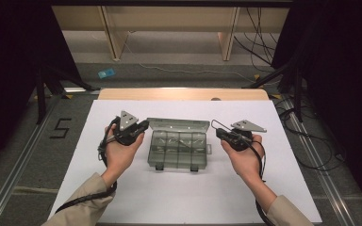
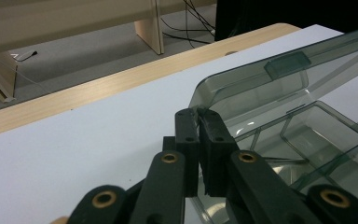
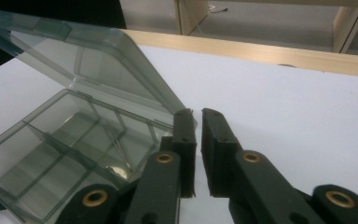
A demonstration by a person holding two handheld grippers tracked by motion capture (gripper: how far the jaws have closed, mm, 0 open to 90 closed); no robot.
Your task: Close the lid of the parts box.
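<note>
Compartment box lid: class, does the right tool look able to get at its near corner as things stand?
Probably yes. The right tool sits right beside the open lid corner, jaws slightly parted, with bare white table around and nothing between.

Closed tongs point(image 2: 199, 114) at clear box's lid point(image 2: 261, 79)

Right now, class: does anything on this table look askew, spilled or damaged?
Nothing stands out. The clear compartment box sits square on the white table, lid raised, compartments seemingly empty, no cracks visible. The left gripper pinches the lid's corner.
</note>
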